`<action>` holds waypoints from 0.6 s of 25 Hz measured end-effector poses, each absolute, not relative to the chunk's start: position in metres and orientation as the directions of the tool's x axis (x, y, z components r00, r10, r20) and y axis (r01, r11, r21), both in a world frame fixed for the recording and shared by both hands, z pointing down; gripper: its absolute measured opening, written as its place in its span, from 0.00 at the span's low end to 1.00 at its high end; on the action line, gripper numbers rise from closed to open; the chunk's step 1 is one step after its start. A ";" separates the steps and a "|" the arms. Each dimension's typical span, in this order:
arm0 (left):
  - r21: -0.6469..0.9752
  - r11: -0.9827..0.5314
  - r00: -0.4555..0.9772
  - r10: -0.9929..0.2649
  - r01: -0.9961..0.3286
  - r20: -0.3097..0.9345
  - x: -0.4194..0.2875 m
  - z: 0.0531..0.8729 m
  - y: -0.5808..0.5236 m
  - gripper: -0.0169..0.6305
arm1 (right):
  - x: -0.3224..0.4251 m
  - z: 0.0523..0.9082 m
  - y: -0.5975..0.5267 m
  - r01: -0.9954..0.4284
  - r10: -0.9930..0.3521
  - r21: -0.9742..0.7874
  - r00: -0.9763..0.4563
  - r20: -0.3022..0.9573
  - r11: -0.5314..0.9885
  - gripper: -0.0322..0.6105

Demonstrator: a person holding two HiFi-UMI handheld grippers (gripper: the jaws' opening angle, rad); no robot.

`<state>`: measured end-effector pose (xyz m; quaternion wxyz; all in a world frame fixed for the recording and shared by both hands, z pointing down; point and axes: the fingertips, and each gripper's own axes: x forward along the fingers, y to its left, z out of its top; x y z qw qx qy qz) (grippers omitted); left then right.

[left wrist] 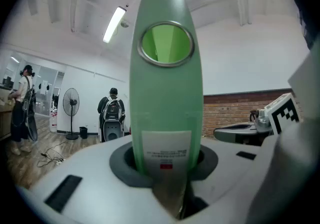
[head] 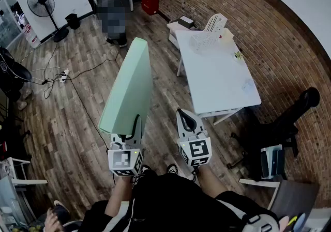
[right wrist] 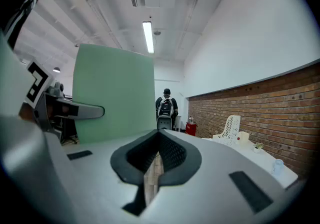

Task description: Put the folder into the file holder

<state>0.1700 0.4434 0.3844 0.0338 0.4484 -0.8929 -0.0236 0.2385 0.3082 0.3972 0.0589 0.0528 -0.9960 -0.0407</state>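
A pale green folder (head: pixel 129 86) sticks out forward from my left gripper (head: pixel 136 122), which is shut on its near end. In the left gripper view the folder's spine (left wrist: pixel 165 93) stands upright between the jaws, with a round finger hole and a white label. My right gripper (head: pixel 184 116) is just right of the folder at the same height, shut and empty. In the right gripper view the folder's flat side (right wrist: pixel 114 98) fills the left. The white perforated file holder (head: pixel 214 23) stands at the far end of the white table (head: pixel 217 86), ahead and to the right.
A person with a backpack (head: pixel 111 5) stands far ahead beside a floor fan (head: pixel 44 0). Cables (head: pixel 57 75) lie on the wooden floor at left. A black office chair (head: pixel 289 117) is right of the table. A clear plastic item (head: pixel 201 43) lies near the holder.
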 end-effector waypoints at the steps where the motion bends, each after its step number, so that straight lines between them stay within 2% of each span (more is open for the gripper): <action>1: 0.072 0.594 -0.593 -0.804 -0.801 0.038 0.170 0.385 0.446 0.21 | 0.238 0.398 0.311 -0.100 -0.110 0.087 -0.987 0.115 0.991 0.06; 15: 0.089 0.550 -0.550 -0.835 -0.830 0.030 0.140 0.395 0.480 0.21 | 0.203 0.406 0.351 -0.140 -0.147 0.073 -0.984 0.097 0.987 0.06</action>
